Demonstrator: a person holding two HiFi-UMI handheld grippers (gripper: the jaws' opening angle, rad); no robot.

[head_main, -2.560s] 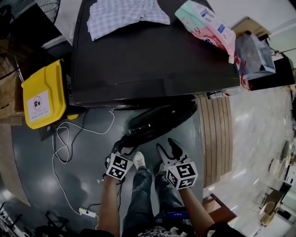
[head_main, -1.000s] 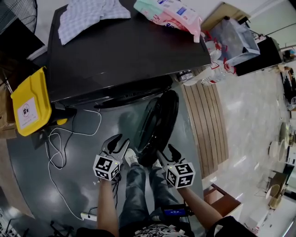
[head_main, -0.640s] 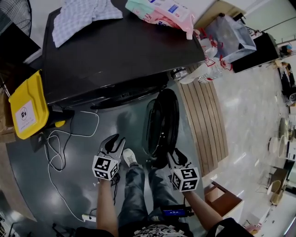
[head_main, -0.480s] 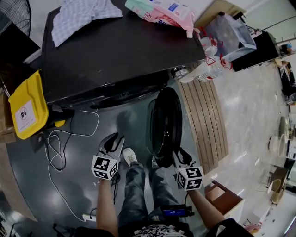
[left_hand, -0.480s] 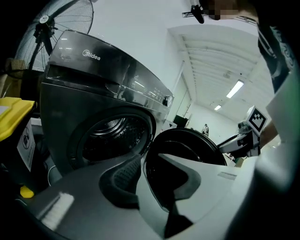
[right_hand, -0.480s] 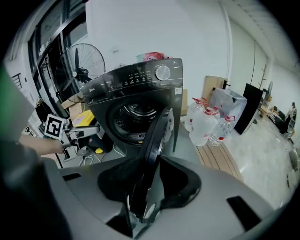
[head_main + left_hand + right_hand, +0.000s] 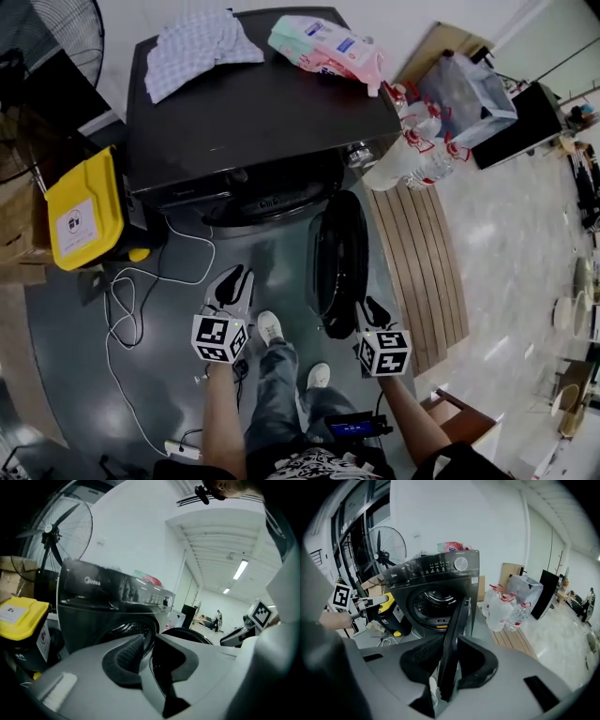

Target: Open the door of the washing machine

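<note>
Right gripper (image 7: 373, 311) has just closed its jaws onto the near rim of the door (image 7: 336, 253); the contact is hard to make out from overhead. Left gripper (image 7: 234, 281), just narrowed to a slim gap, holds nothing above grey floor (image 7: 178, 356). The door stands edge-on, further out from the washing machine (image 7: 253, 112) than a second ago, slatted board (image 7: 422, 262) just beside.

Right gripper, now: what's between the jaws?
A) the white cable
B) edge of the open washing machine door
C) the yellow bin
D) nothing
B: in the right gripper view, the right gripper has the dark edge of the open washing machine door standing between its jaws, which have just been closing on it.
</note>
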